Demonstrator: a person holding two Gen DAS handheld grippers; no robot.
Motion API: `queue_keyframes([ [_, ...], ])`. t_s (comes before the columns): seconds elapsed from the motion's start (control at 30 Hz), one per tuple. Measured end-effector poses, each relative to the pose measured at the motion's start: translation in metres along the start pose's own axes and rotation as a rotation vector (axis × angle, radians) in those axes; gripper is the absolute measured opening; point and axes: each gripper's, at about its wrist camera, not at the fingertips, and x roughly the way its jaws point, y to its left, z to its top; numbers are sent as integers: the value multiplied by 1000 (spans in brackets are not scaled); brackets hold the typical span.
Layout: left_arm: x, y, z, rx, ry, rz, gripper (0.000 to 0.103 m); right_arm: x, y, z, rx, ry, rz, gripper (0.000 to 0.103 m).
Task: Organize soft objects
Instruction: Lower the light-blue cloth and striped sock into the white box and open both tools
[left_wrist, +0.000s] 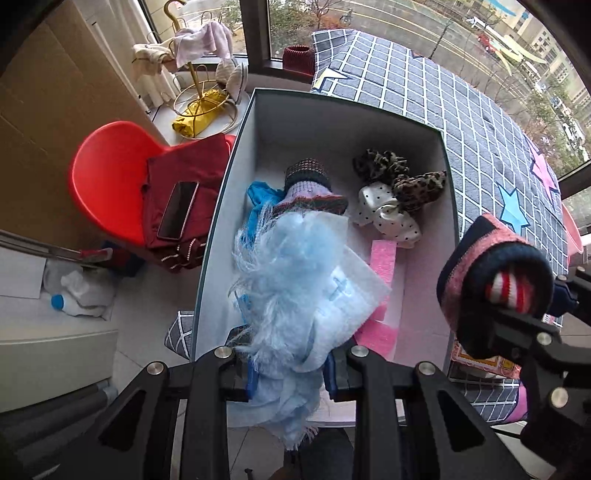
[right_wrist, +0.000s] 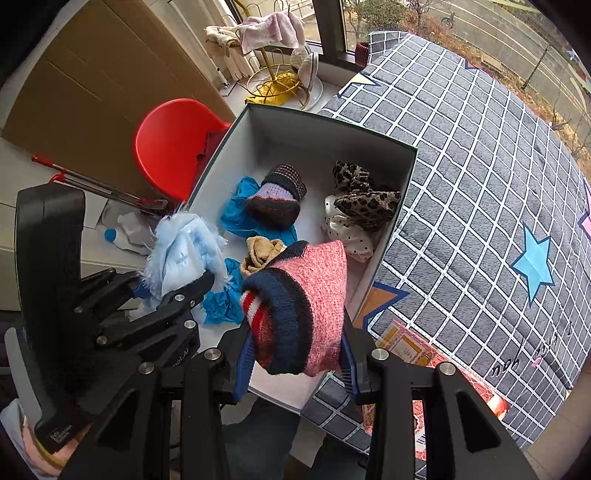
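Above white box (left_wrist: 236, 155) — left gripper (left_wrist: 291, 373) pinching fringed pale-blue cloth (left_wrist: 295, 273), right gripper (right_wrist: 295, 365) clamped on pink-and-navy knit roll (right_wrist: 306, 306).

I count two tongs: my left tongs (left_wrist: 288, 373) and my right tongs (right_wrist: 297, 363). Each holds one soft thing: one pale blue fringed cloth (left_wrist: 295, 280) and one pink and navy knit roll (right_wrist: 306, 306). There is one open box (left_wrist: 258, 122). In it I count one dark knit roll with a lilac band (left_wrist: 310, 188), one bright blue cloth (right_wrist: 240, 206), one tan sock (right_wrist: 260, 253), two leopard scrunchies (left_wrist: 380, 164) (left_wrist: 419, 186), one white dotted scrunchie (left_wrist: 388, 218) and two pink foam pieces (left_wrist: 384, 258) (left_wrist: 375, 338). Beyond the box I see one red chair (left_wrist: 107, 184), one phone (left_wrist: 177, 210), one gold rack (left_wrist: 201, 92) and one checked blanket (left_wrist: 443, 92).
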Motion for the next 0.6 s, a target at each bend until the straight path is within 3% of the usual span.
queue_keyframes([
  [0.2,4,-3,2,-9,8,4,30,8,-3,3,26,13,8,40],
  [0.3,-3,-1,1,-30,-26,-14,36,9,-4,3,28,13,12,40],
  [0.37,-5,0,3,-34,-23,20,56,8,-5,3,31,4,15,43],
  [0.4,-4,1,4,-34,-9,35,63,7,-6,3,35,-4,9,47],
  [0.43,-2,2,6,-35,11,64,79,5,-9,2,41,-8,-3,51],
  [0.47,0,3,7,-26,24,88,85,4,-11,2,45,-11,-10,60],
  [0.57,2,5,6,-16,31,62,86,-7,-19,1,72,-51,16,101],
  [0.6,1,5,5,-20,29,43,86,-10,-20,1,75,-63,21,102],
])
